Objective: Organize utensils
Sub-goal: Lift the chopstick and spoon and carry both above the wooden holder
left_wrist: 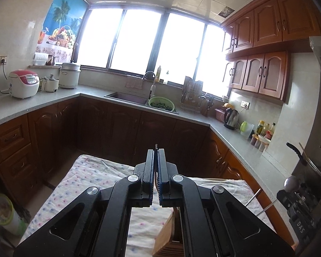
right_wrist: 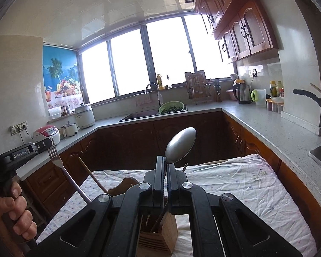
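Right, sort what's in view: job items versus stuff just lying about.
Job: spoon in right tongs; fork in left tongs; wooden utensil holder.
Lying about: kettle, rice cooker, green colander.

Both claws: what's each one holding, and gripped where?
Right claw is shut on a metal spoon, gripped at the neck just below the bowl. Left claw is shut on a fork, gripped near its tines.
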Motion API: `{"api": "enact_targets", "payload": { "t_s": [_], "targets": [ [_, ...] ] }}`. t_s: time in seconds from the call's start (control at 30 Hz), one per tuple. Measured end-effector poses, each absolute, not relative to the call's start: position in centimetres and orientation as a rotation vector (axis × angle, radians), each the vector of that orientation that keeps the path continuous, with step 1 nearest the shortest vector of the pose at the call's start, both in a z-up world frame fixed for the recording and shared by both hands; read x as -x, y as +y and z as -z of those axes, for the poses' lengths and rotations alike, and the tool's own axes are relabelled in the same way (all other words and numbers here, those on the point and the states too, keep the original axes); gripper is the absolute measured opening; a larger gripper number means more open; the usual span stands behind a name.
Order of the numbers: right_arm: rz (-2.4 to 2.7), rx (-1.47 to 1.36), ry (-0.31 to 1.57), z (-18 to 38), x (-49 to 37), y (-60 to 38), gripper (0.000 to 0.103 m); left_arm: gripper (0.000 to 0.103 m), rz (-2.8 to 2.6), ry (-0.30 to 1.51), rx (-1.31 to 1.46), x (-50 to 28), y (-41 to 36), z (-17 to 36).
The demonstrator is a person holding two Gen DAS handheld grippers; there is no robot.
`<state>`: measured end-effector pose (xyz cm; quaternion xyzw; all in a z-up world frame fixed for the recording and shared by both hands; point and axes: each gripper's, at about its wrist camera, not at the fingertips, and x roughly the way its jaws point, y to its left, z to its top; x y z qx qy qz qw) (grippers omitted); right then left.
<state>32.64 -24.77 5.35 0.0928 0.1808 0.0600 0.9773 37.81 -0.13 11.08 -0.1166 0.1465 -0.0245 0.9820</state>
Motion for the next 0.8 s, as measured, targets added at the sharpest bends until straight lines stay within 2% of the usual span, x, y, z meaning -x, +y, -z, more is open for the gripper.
{"api": "enact_targets", "payload": {
  "t_s": [0.4, 0.8],
  "targets": [
    [-0.135, -0.131, 0.486, 0.5, -35.6, -22.9, 0.002, 0.002, 0.054, 0.386, 0.157, -40.9, -3.4, -4.8],
    [-0.165, -0.131, 0.556, 2.5, -36.6, -22.4, 0.002, 0.002, 0.117, 0.388, 0.012, -40.7, -6.4, -3.6]
  ]
}}
